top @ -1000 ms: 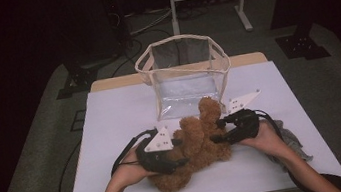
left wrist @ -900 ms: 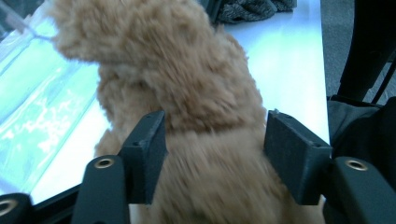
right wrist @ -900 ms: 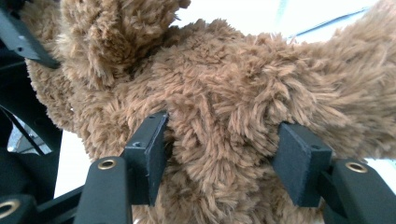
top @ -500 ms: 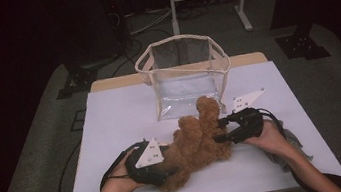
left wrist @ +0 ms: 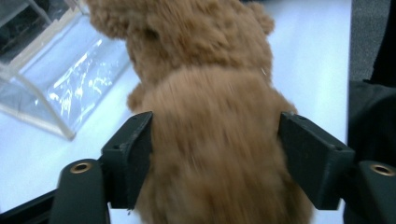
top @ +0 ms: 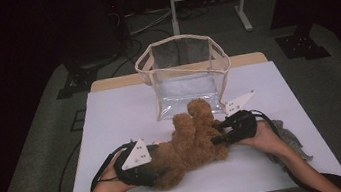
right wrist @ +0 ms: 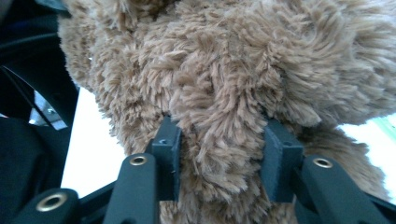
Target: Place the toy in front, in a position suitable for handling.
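The white tabletop [top: 120,113] carries a clear bag [top: 183,76] standing open at its far middle. Just in front lies a brown teddy bear [top: 190,141]. The left tongs [left wrist: 215,154], at the bear's lower end, have just been widening; their pads seem to touch the fur, though blur leaves it uncertain. The right tongs [right wrist: 219,158] have just closed, pinching a tuft of fur.
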`<state>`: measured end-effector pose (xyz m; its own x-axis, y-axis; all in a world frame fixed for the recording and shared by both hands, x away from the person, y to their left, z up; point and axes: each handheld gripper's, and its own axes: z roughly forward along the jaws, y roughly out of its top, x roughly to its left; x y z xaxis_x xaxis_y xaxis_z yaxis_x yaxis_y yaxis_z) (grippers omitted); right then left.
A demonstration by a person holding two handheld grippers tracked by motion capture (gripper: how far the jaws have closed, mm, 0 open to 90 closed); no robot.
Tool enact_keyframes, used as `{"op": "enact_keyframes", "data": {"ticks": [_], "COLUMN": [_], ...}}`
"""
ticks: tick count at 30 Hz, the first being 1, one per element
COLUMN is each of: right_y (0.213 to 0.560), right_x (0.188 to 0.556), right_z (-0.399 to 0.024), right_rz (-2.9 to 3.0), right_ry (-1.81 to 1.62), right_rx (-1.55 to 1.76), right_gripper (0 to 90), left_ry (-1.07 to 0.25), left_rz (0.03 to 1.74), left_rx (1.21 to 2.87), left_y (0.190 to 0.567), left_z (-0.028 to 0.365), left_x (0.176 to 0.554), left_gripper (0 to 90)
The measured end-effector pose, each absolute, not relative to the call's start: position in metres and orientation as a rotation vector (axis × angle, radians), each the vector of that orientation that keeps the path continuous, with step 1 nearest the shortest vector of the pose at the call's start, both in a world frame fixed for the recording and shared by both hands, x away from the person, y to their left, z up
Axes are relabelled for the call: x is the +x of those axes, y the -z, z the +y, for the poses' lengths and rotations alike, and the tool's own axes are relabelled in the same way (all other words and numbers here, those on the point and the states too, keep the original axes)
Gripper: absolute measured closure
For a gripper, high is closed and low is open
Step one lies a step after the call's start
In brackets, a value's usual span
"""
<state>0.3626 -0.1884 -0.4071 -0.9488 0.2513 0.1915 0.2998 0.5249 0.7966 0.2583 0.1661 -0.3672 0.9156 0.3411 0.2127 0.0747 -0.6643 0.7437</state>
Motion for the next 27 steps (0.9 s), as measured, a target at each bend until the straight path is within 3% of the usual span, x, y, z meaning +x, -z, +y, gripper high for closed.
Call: {"op": "enact_keyframes", "data": {"ticks": [3, 7, 11, 27], "right_y": [0.406, 0.404, 0.404, 0.397], "right_x": [0.360, 0.353, 0.345, 0.302], "right_z": [-0.190, -0.191, -0.194, -0.217], "right_rz": [-2.702, -2.706, -2.639, -2.639], "right_ry": [1.424, 1.427, 1.465, 1.380], "right_rx": [-0.494, -0.494, -0.479, -0.462], "right_gripper": [64.0, 71.3, 76.5, 81.0], "left_ry": [-0.423, -0.425, -0.447, -0.320], "left_rz": [0.330, 0.367, 0.382, 0.319], "left_rx": [2.314, 2.235, 2.213, 2.188], "left_y": [0.376, 0.391, 0.386, 0.382], "left_z": [0.175, 0.177, 0.175, 0.146], "left_x": [0.253, 0.255, 0.260, 0.284], "left_gripper": [27.8, 48.6, 58.2, 62.1]}}
